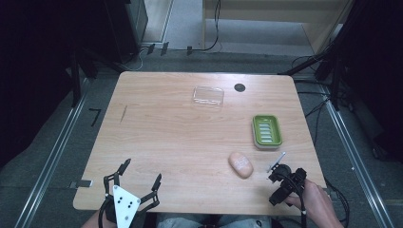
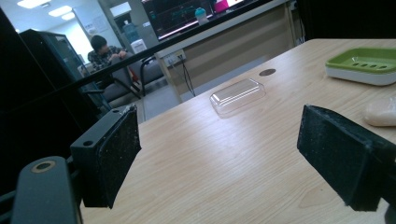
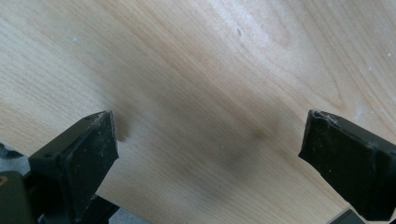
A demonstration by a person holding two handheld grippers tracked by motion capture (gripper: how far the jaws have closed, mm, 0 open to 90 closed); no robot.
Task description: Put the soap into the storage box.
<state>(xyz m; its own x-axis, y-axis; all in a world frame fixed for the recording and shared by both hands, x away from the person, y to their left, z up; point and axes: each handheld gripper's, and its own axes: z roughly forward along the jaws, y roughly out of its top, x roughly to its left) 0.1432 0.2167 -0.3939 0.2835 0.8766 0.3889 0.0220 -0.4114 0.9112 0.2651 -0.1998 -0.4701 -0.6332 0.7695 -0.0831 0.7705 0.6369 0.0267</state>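
Observation:
A pale pink soap bar [image 1: 240,164] lies on the wooden table [image 1: 180,137], front right. Behind it to the right stands a green soap dish [image 1: 266,130] on a white base. Farther back lies a clear plastic lid [image 1: 208,96]. My left gripper [image 1: 140,174] is open at the front left edge, with nothing between its jaws. In the left gripper view it [image 2: 229,154] faces the lid [image 2: 238,94], the dish [image 2: 364,63] and the soap [image 2: 382,112]. A hand holds my right gripper [image 1: 279,186] at the front right corner. It [image 3: 208,158] points down at bare wood [image 3: 210,84], open.
A dark round grommet [image 1: 239,87] sits in the tabletop near the far edge. Cables and metal rails [image 1: 52,156] run along the floor around the table. In the left gripper view a person [image 2: 105,51] sits far behind, beyond a counter with screens.

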